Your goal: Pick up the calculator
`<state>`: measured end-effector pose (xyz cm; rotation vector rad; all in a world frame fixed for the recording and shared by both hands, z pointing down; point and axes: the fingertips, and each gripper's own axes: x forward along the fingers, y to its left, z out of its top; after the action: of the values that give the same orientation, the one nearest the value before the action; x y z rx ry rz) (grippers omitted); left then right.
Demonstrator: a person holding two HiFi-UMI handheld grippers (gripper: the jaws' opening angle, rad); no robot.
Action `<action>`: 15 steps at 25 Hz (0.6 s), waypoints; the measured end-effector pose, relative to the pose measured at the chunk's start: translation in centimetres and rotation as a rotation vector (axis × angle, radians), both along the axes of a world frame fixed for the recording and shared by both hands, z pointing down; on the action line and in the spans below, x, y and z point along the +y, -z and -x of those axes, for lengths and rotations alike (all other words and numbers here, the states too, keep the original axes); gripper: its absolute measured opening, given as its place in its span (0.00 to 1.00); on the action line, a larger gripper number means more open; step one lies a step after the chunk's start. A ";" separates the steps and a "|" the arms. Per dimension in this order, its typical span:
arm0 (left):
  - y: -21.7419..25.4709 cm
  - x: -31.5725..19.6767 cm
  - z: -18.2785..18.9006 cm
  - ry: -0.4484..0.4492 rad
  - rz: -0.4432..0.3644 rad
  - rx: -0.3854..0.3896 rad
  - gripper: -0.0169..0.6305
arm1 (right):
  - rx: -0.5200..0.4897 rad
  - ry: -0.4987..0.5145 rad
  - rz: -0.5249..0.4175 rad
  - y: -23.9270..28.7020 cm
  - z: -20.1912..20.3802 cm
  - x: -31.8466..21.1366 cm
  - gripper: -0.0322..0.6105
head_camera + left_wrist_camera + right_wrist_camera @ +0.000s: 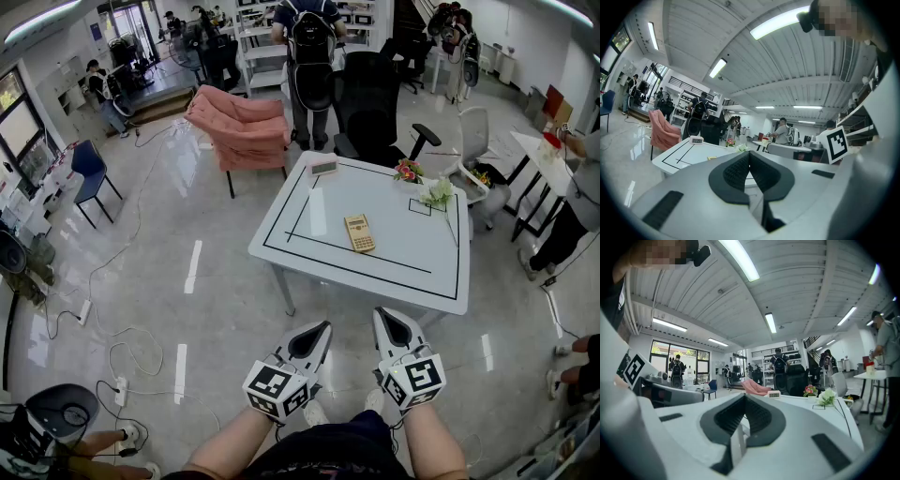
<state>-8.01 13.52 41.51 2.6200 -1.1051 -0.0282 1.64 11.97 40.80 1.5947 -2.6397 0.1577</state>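
Observation:
A tan calculator lies flat near the middle of the white table, inside a black taped outline. In the left gripper view only a thin yellow sliver of the calculator shows over the table edge. Both grippers hover short of the table's near edge, well apart from the calculator. My left gripper is shut with nothing in it, and its dark pads meet. My right gripper is likewise shut and empty, pads together.
A small digital clock stands at the table's far left edge, and flowers with a white bunch sit at the far right. A black office chair and a pink draped chair stand behind the table. Cables trail on the floor at left.

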 end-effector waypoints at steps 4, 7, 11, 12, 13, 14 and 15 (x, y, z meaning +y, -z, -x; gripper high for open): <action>0.1 -0.1 0.3 0.000 -0.002 0.002 0.03 | 0.002 -0.001 0.000 0.0 0.3 -0.1 0.05; 0.4 0.0 0.5 -0.003 -0.028 -0.002 0.03 | -0.015 0.000 -0.005 0.3 0.5 0.0 0.05; 0.6 0.1 0.8 -0.007 -0.068 -0.021 0.04 | -0.031 -0.004 -0.011 0.5 0.9 0.1 0.05; 0.5 0.1 0.9 -0.009 -0.062 -0.016 0.06 | -0.027 -0.005 -0.011 0.4 1.0 0.1 0.05; 0.4 0.1 0.9 -0.013 -0.055 -0.009 0.09 | -0.024 -0.007 -0.012 0.4 1.0 0.1 0.05; 0.3 0.1 0.9 -0.017 -0.052 -0.006 0.13 | -0.025 -0.014 -0.015 0.3 0.9 0.0 0.08; 0.2 0.1 0.9 -0.019 -0.053 -0.008 0.21 | -0.029 -0.028 -0.020 0.2 0.8 -0.2 0.15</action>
<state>-8.87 13.57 41.27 2.6789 -1.0969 -0.0437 0.86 11.72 40.56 1.6487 -2.6497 0.1567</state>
